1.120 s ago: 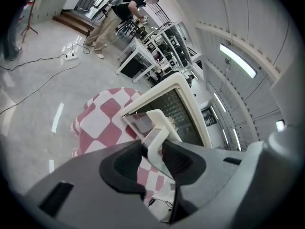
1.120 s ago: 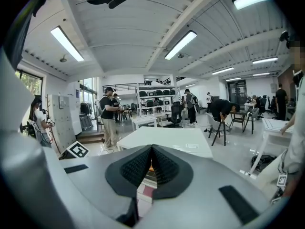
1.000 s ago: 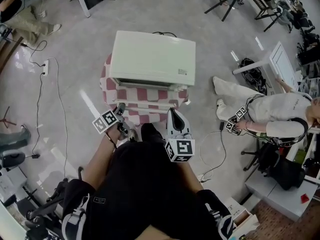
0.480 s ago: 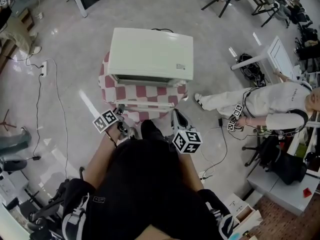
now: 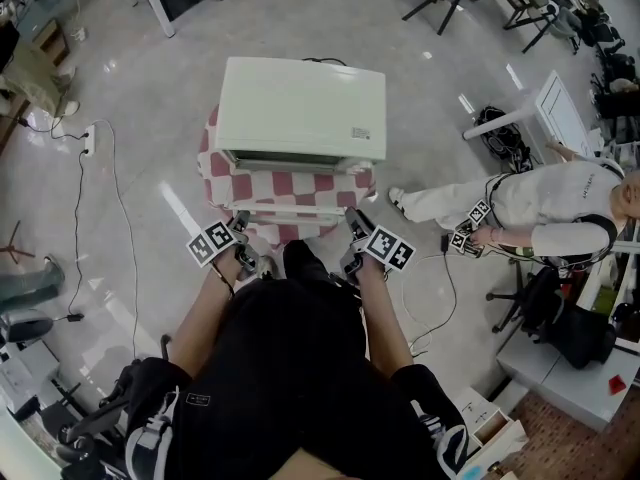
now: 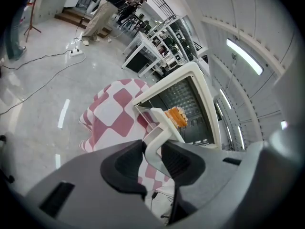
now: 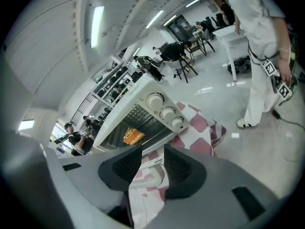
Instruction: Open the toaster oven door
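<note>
A white toaster oven (image 5: 300,108) stands on a small table with a red-and-white checked cloth (image 5: 215,168). Its door hangs open and down towards me, its white handle bar (image 5: 295,211) at the front. My left gripper (image 5: 240,220) is shut on the bar's left end; the white handle (image 6: 159,132) sits pinched between the pads. My right gripper (image 5: 352,220) is at the right end, its jaws opening, with the handle (image 7: 147,168) lying between them, unpressed. An orange item (image 7: 133,136) shows inside the oven, beside the three knobs (image 7: 167,113).
A person in white (image 5: 540,218) stands on the floor to the right, close to the table. Cables (image 5: 100,198) and a power strip (image 5: 92,133) lie on the floor at the left. A white desk (image 5: 560,118) and chairs are further right and behind.
My right gripper has moved forward from over my lap to the handle's right end. The left gripper and the oven have stayed put. The person in white has stepped slightly.
</note>
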A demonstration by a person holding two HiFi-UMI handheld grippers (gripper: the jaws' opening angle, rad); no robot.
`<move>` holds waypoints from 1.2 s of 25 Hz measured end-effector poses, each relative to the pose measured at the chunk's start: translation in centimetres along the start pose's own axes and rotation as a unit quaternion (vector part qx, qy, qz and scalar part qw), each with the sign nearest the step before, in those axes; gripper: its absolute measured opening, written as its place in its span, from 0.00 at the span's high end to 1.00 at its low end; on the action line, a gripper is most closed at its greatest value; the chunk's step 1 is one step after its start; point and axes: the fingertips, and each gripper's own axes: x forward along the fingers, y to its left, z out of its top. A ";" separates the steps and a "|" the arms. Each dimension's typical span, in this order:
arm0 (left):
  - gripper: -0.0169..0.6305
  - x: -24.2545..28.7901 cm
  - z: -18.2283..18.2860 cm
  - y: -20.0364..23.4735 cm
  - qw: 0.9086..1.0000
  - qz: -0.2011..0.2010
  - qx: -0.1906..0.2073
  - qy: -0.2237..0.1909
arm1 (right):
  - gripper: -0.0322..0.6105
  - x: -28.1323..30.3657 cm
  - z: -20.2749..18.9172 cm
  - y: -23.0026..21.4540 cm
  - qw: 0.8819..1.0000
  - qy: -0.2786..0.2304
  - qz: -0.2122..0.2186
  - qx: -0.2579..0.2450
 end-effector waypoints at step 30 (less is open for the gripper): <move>0.77 -4.3 5.3 2.3 0.995 -0.083 -0.048 -0.039 | 0.79 2.7 -3.1 -2.2 0.997 0.060 0.011 0.041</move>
